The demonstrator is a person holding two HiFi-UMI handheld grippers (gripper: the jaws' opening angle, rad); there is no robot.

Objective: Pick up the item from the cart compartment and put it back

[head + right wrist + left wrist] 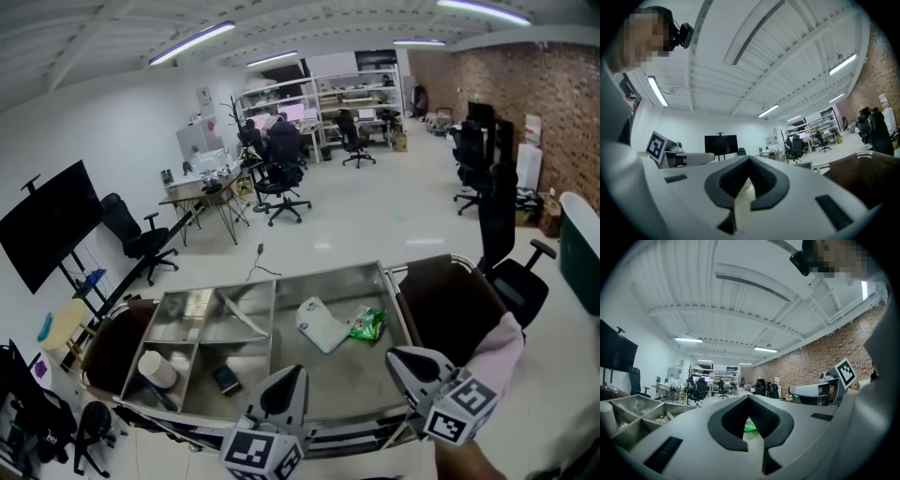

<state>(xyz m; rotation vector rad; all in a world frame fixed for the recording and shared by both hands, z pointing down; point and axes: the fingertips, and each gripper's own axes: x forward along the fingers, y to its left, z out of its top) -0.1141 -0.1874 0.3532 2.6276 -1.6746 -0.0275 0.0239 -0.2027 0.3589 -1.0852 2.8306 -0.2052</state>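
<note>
steel cart (323, 275) below, left gripper (292, 378) and right gripper (400, 360) jaws both closed, empty

Bright, even light; fisheye distortion.

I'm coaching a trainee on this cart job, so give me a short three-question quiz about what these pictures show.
1. True or false: the green packet lies in the same cart compartment as the white pouch.
2. The left hand-held gripper and the right hand-held gripper are: A both shut and empty; B both wide open; C both gripping the pouch.
3. Fill in: the white cylinder stands in the cart's near-____ corner compartment.
Key: 1 true; 2 A; 3 left.
</note>
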